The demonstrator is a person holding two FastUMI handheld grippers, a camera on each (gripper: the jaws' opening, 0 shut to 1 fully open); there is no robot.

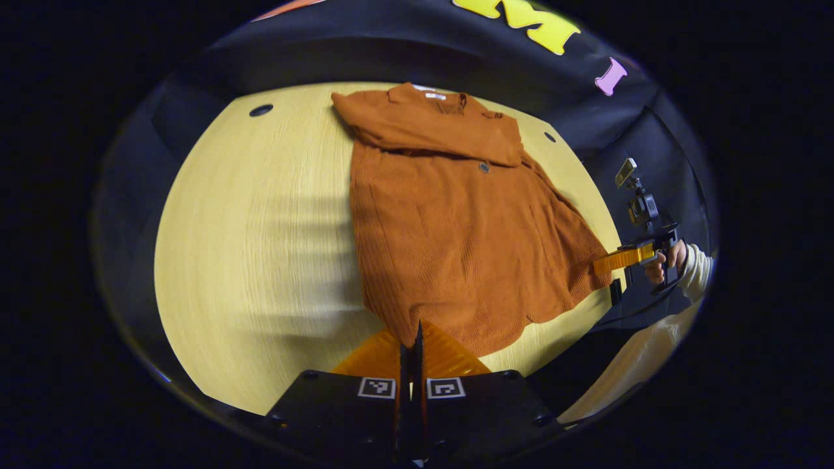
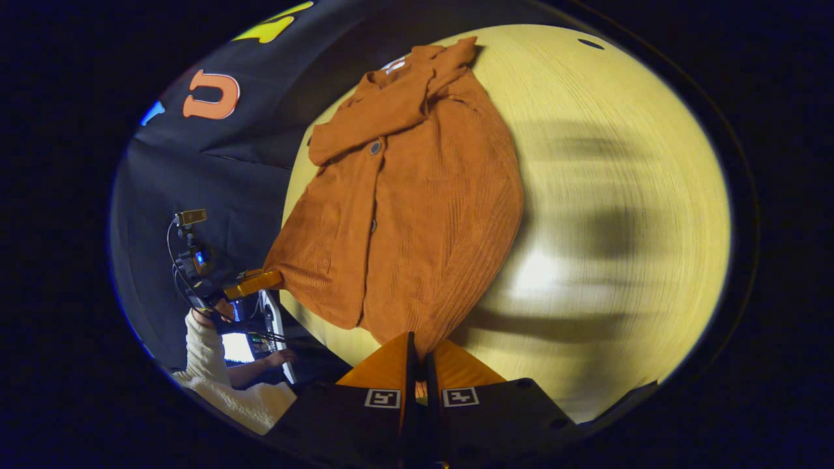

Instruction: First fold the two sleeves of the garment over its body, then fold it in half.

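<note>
An orange corduroy shirt (image 1: 456,228) lies flat on the round yellow wooden table (image 1: 260,247), collar at the far side. A folded sleeve (image 1: 430,130) lies across its chest. In the left gripper view, my left gripper (image 1: 417,335) is shut on the near hem corner. My right gripper (image 1: 609,262) pinches the other hem corner at the right. In the right gripper view the shirt (image 2: 417,215) runs away from my right gripper (image 2: 420,348), which is shut on the hem. The left gripper (image 2: 268,280) holds the hem at the left table edge.
The table has small dark holes (image 1: 260,110) (image 2: 591,43) near its far rim. A person's hand and cream sleeve (image 1: 694,267) hold the right gripper past the table's edge. A lit screen (image 2: 238,347) glows below the table at the left. Black cloth walls the booth.
</note>
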